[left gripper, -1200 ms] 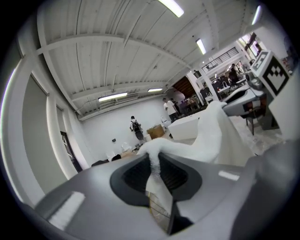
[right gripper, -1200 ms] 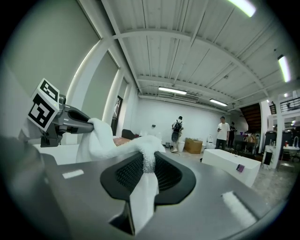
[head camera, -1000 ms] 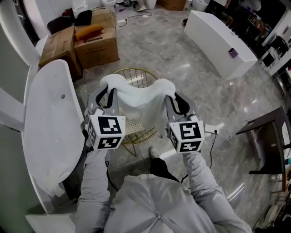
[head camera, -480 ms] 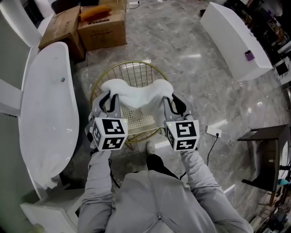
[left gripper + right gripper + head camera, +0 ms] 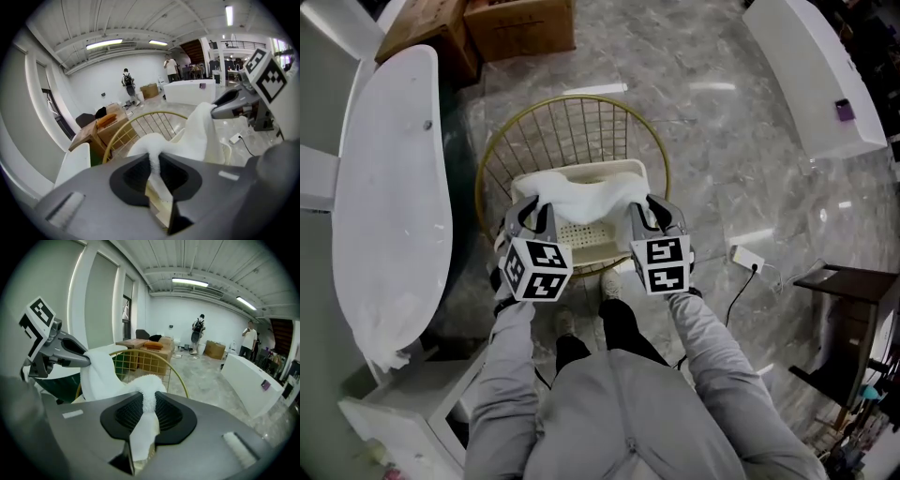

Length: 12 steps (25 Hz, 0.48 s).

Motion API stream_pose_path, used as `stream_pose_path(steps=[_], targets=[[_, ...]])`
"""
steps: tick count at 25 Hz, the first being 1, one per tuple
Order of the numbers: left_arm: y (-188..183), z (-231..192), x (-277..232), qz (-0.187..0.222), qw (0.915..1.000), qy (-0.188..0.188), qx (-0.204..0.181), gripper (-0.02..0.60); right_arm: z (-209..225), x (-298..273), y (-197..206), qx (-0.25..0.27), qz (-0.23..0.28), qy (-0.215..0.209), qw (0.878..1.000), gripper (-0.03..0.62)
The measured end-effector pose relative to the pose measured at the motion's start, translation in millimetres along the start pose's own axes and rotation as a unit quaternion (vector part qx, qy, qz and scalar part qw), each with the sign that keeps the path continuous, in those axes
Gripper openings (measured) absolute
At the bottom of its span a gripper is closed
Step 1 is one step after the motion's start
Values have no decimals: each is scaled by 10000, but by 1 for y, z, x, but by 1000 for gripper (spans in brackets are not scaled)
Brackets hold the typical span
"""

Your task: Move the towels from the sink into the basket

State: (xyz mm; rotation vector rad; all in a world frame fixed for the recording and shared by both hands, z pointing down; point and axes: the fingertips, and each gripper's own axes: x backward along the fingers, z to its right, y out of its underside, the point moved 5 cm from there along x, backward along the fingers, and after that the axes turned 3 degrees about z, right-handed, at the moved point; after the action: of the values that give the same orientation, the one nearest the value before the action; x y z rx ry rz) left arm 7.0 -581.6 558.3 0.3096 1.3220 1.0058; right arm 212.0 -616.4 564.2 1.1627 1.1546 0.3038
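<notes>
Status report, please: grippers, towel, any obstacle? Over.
Left gripper shut on towel. Right gripper shut on same towel. Towel stretched between them, above basket. No obstacle seen.

Basket (image 5: 581, 97) partly hidden behind towel (image 5: 581, 195), cardboard boxes (image 5: 521, 22) cut off by top edge

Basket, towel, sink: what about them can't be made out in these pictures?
- Basket floor: in the head view, the towel, left claw and right claw cover its near half.
- Cream perforated piece under the towel: mostly covered there, so unidentifiable.
- Sink: a white lump at its near end, white on white; towel or not is unclear.
</notes>
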Motion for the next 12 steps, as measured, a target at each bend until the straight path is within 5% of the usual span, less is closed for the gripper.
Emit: stream_pose_path(steps=[12], targets=[[52, 27, -46, -803, 9945, 568, 356, 112, -8, -47, 56, -108, -1075, -473, 9930, 84]])
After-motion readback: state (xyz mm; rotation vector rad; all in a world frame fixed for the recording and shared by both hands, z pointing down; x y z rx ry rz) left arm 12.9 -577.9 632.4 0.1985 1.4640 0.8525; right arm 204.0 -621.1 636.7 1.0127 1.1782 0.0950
